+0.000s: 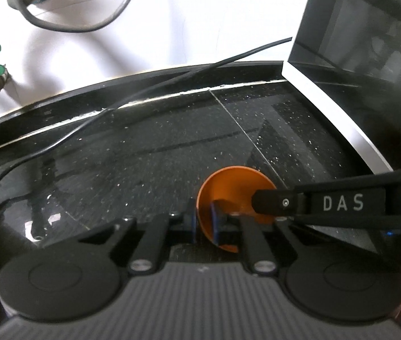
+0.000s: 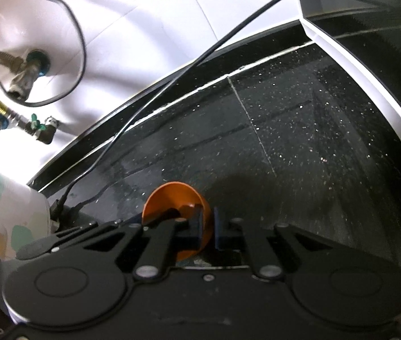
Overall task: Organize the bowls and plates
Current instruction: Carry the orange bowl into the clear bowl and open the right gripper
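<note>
With both sets of fingers pinched down to a wall's thickness, the left gripper [image 1: 203,221] and right gripper [image 2: 206,228] each clamp the rim of one small orange bowl [image 1: 228,187], from opposite sides. Bowl's tipped up on edge, opening facing away, at or just above the black speckled counter [image 1: 143,153]; contact w/ counter can't be told. Black cable [image 2: 149,104] trails across the back; dark appliance [image 1: 370,56] sits at right. Judging by this, it's mid-carry/handoff. Next move prob needs one gripper to let go first, then level the bowl before setting it down.
</note>
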{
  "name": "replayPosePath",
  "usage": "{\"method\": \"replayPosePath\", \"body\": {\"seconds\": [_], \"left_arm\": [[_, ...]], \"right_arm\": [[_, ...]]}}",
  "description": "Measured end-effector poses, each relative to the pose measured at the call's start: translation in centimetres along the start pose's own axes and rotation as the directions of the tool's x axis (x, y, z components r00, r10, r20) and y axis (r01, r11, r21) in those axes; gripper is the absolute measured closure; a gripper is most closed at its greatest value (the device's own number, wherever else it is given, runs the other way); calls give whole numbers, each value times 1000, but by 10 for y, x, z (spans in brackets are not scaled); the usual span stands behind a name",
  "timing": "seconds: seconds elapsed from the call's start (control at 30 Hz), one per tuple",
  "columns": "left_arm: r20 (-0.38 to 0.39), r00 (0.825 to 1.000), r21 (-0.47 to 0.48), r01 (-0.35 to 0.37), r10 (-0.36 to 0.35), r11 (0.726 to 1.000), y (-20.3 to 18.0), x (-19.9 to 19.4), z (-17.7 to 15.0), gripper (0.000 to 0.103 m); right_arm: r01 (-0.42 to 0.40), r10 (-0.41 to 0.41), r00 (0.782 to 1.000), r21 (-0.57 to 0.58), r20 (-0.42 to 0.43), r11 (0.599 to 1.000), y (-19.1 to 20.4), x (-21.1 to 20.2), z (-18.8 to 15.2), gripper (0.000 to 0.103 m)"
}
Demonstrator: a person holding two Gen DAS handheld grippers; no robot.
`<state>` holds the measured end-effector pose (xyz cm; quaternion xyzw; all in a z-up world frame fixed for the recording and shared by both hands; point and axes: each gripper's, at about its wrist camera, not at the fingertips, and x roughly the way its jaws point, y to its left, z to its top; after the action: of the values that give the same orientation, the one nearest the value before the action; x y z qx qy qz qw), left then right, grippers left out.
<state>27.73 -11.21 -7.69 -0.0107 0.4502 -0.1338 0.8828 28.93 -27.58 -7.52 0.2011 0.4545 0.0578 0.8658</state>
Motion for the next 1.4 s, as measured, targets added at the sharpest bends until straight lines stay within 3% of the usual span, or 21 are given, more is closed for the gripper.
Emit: {"method": "replayPosePath", "body": {"seconds": [0.43, 0.87, 1.13, 1.4], "left_arm": [[4, 1000, 32, 20, -21, 999, -1, -70, -29, 93], [-20, 995, 127, 102, -100, 987, -14, -147, -89, 93], [-73, 987, 191, 155, -143, 969, -27, -164, -130, 93], [-113, 985, 235, 153, -130, 960, -35, -155, -154, 91]], "right_arm": [[2, 0, 999, -40, 34, 999, 25, -58, -42, 95], [6, -4, 999, -51, 35, 999, 31, -126, -113, 95], [42, -42, 999, -36, 2, 998, 23, -148, -157, 95], [81, -81, 996, -1, -37, 997, 15, -136, -181, 95]]}}
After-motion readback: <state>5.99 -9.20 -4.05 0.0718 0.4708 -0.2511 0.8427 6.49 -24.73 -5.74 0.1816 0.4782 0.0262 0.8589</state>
